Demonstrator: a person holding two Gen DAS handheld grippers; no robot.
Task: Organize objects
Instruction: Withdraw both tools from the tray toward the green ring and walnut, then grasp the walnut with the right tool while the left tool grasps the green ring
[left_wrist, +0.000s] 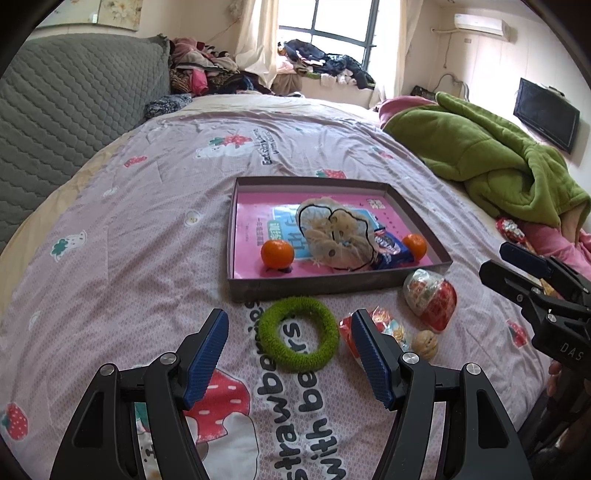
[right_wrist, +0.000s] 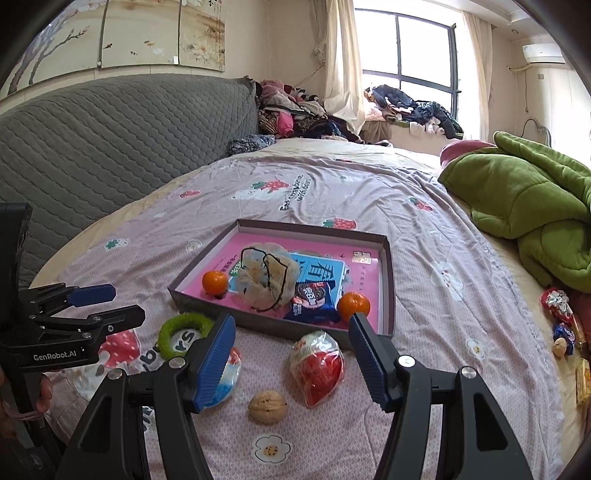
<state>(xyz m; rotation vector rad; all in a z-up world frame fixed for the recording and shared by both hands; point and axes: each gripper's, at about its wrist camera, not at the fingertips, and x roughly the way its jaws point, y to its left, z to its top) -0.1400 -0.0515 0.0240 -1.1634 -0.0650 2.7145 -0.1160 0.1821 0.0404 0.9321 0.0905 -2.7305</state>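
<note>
Lying flat on the bed (left_wrist: 129, 229), mid-quilt, with bare printed quilt stretching wide to the left and beyond its far rim: shallow grey tray (left_wrist: 332, 286). Holding inside, on a pink liner: one orange (left_wrist: 277, 253) near the left wall, another orange (left_wrist: 415, 245) near the right wall, a cream scrunchie (left_wrist: 334, 236) and a blue snack packet (left_wrist: 391, 254) between them.

Resting just outside the tray's near wall: green ring (left_wrist: 298, 339), then a red-and-white wrapped sweet (left_wrist: 430, 295) close to the near right corner, a small snack packet (right_wrist: 227, 373), and a walnut (right_wrist: 267, 406) nearest the cameras.

Hovering over the quilt, jaws standing wide apart and gripping nothing: left hand-held gripper (left_wrist: 290, 356), green ring lying ahead between its blue pads. Likewise standing apart and empty: right hand-held gripper (right_wrist: 291, 360), wrapped sweet and walnut lying in the gap below.

Crowding the right side: heaped green blanket (left_wrist: 487, 158), with loose sweets (right_wrist: 561, 317) near the bed's right edge. Backing the left: grey quilted headboard (right_wrist: 110, 147).
</note>
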